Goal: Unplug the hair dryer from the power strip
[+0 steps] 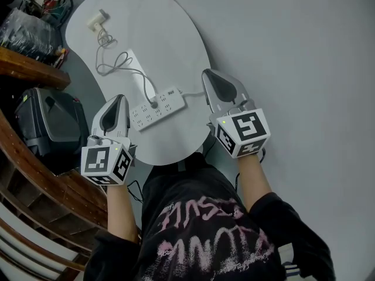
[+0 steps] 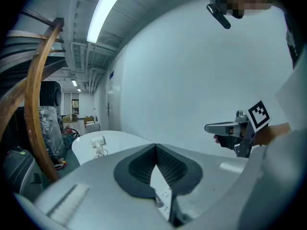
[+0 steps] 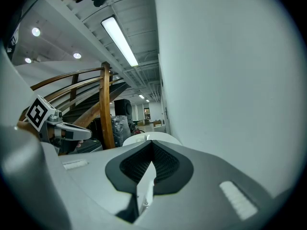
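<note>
A white power strip [image 1: 157, 108] lies on the near part of the white table [image 1: 152, 34]. A plug [image 1: 154, 103] is seated in it. Its cord [image 1: 114, 63] coils back to the white hair dryer [image 1: 97, 21] at the table's far end, also in the left gripper view as the hair dryer [image 2: 97, 141]. My left gripper [image 1: 119, 100] hovers just left of the strip, jaws together and empty. My right gripper [image 1: 209, 75] hovers just right of it near the table edge, also shut with nothing held. A sliver of the strip [image 2: 163, 196] shows beneath the left gripper [image 2: 156, 146] and beneath the right gripper [image 3: 152, 143].
A black case [image 1: 50, 122] and curved wooden rails [image 1: 29, 157] stand at the left of the table. Clutter with cables [image 1: 35, 16] sits at the far left. Grey floor [image 1: 293, 51] lies to the right. The strip's own cable [image 1: 196, 93] runs off the right edge.
</note>
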`<state>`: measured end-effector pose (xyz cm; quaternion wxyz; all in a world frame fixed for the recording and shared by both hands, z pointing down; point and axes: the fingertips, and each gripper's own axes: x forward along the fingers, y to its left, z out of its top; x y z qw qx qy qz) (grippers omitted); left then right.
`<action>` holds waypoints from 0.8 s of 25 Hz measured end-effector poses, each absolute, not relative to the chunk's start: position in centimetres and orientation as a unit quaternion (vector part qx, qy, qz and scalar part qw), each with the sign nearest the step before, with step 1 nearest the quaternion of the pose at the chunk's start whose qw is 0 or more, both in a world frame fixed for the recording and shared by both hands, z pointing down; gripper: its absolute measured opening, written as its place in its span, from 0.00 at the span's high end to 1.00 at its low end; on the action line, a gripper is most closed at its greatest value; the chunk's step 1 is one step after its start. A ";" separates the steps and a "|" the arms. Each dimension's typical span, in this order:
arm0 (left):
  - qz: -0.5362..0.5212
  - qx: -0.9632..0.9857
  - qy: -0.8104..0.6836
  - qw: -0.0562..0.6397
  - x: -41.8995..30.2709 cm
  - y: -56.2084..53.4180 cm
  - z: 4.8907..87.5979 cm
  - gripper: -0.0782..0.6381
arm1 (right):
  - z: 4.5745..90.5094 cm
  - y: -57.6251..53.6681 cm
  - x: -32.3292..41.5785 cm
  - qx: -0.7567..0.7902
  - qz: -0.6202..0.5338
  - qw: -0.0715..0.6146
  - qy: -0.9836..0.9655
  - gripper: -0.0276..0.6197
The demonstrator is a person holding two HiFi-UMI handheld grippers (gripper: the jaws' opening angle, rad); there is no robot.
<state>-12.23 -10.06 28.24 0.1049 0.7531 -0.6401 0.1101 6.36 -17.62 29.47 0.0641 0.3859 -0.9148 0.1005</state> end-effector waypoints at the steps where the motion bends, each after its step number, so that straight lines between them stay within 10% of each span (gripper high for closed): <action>1: 0.110 0.754 -0.639 0.105 -12.4 -10.1 28.4 0.89 | 29.5 -17.6 6.3 0.388 0.101 0.063 -0.914 0.94; 20: 0.094 0.769 -0.623 0.104 -15.1 -9.9 28.4 0.89 | 29.4 -16.1 4.0 0.412 0.098 0.070 -0.903 0.94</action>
